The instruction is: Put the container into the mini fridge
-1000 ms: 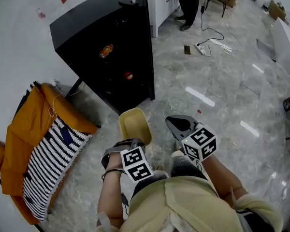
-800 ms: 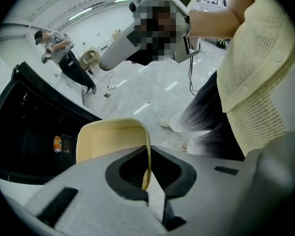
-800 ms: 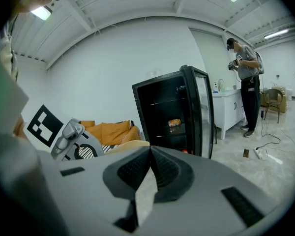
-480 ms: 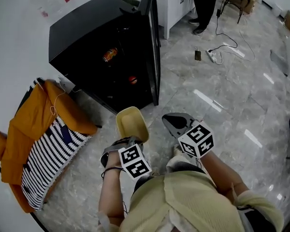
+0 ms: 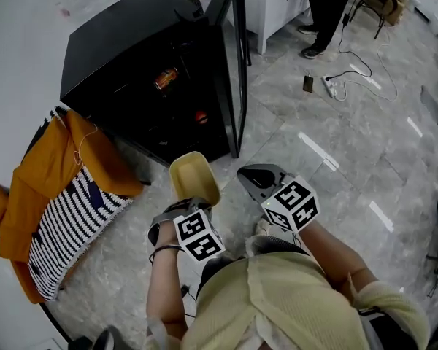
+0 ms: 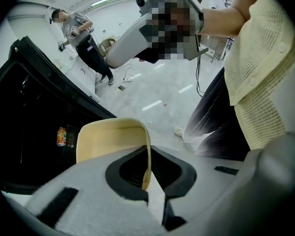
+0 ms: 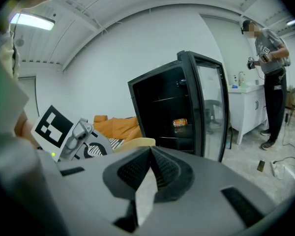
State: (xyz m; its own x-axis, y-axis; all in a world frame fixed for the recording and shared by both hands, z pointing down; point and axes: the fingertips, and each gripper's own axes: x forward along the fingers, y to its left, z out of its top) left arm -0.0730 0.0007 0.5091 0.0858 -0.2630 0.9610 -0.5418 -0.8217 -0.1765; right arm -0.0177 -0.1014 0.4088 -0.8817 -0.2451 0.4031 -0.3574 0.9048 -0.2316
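My left gripper is shut on the rim of a pale yellow container, whose side wall runs between the pads. The black mini fridge stands just beyond it with its glass door swung open. Inside, a can lies on a shelf and a small red item sits lower down. My right gripper is shut and holds nothing, to the right of the container, its tips near the door's lower edge. In the right gripper view the fridge shows open with the can inside.
An orange cloth and a black-and-white striped cloth lie on a seat left of the fridge. A white cabinet and a standing person are behind it. A power strip and cable lie on the marble floor.
Both grippers and the container have come closer to the open fridge. The fridge now fills more of the upper left of the head view.
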